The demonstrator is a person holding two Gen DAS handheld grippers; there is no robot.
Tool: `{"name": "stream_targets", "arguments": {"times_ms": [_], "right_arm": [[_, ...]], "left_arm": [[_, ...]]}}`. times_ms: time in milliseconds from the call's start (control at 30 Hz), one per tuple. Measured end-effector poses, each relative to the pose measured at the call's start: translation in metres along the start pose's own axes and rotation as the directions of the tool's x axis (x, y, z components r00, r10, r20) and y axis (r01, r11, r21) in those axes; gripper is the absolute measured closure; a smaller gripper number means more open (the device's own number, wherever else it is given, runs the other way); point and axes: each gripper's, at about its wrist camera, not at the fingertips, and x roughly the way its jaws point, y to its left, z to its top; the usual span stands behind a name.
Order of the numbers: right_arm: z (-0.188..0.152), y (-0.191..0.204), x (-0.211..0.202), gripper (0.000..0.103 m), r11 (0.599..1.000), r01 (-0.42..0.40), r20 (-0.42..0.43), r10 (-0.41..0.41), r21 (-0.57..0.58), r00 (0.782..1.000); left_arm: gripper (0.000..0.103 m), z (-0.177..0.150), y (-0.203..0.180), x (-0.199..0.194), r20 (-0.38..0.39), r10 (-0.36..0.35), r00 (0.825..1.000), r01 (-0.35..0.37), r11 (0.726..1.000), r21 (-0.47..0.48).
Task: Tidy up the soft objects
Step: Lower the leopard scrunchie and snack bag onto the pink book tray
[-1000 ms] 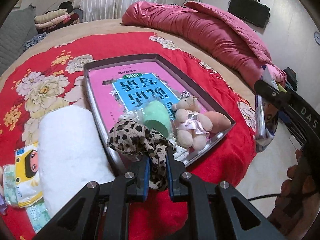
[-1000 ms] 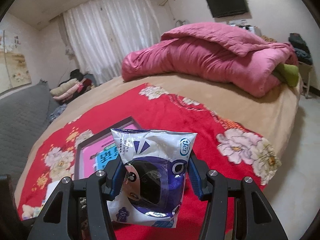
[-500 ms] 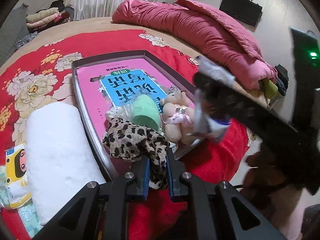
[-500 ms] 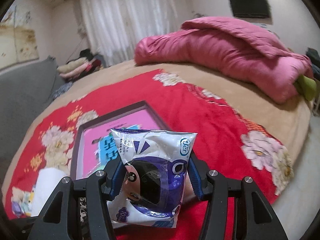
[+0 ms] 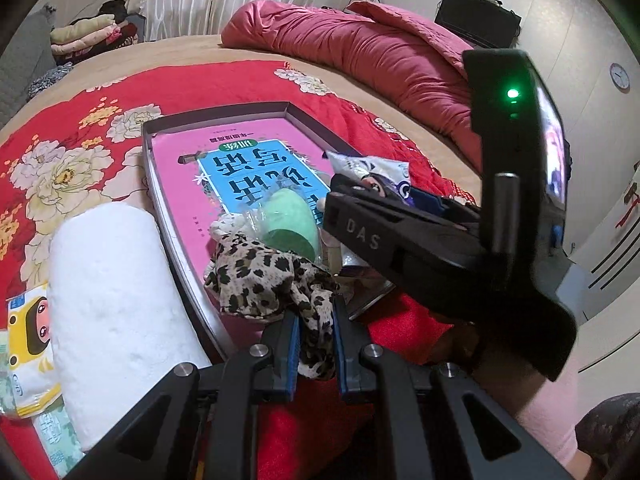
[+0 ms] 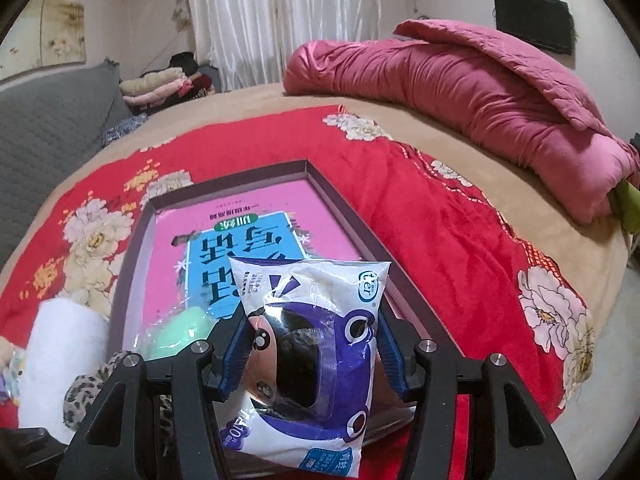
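**Holding two soft things over the tray at once**

Gripping a leopard-print scrunchie, the left gripper has its blue pads clamped on the trailing end of the fabric, near edge of the shallow tray. Most of the scrunchie's bulk is draped over the tray's near corner, right up against a green sponge in clear wrap.

Right gripper is clenched on a white-and-purple tissue pack with a cartoon face on it, held upright between the two fingers above the near right part of the tray. From the left wrist view you can see that gripper's black body reaching in from the right, with the pack poking out past it.

Tray itself has a pink book with a blue title panel lying flat in the bottom. Just left of the tray there's a fat white roll of something fluffy, and farther left a yellow cartoon packet. Everything sits on a red floral blanket, with a pink quilt bunched up at the far right of the bed.
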Motion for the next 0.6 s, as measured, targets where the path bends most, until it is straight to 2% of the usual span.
{"name": "stream_targets", "arguments": {"times_ms": [267, 400, 533, 600], "right_arm": [[-0.0022, -0.0026, 0.0082, 0.043, 1.000, -0.002, -0.030, 0.002, 0.008, 1.000], [-0.0026, -0.0031, 0.0101, 0.036, 1.000, 0.001, -0.040, 0.000, 0.013, 0.999], [-0.0022, -0.0007, 0.0110, 0.035, 1.000, 0.004, -0.043, -0.004, 0.002, 0.999], [-0.0027, -0.0002, 0.0101, 0.029, 1.000, 0.008, -0.039, -0.008, -0.003, 0.999]], "left_arm": [[0.088, 0.0005, 0.0003, 0.0006, 0.000, -0.002, 1.000, 0.002, 1.000, -0.006], [0.088, 0.0008, 0.0012, 0.0013, -0.002, -0.003, 1.000, 0.003, 1.000, -0.004], [0.088, 0.0005, 0.0009, 0.0013, -0.006, -0.001, 1.000, 0.001, 1.000, 0.000], [0.088, 0.0007, 0.0013, 0.0012, -0.006, -0.002, 1.000, 0.002, 1.000, -0.002]]}}
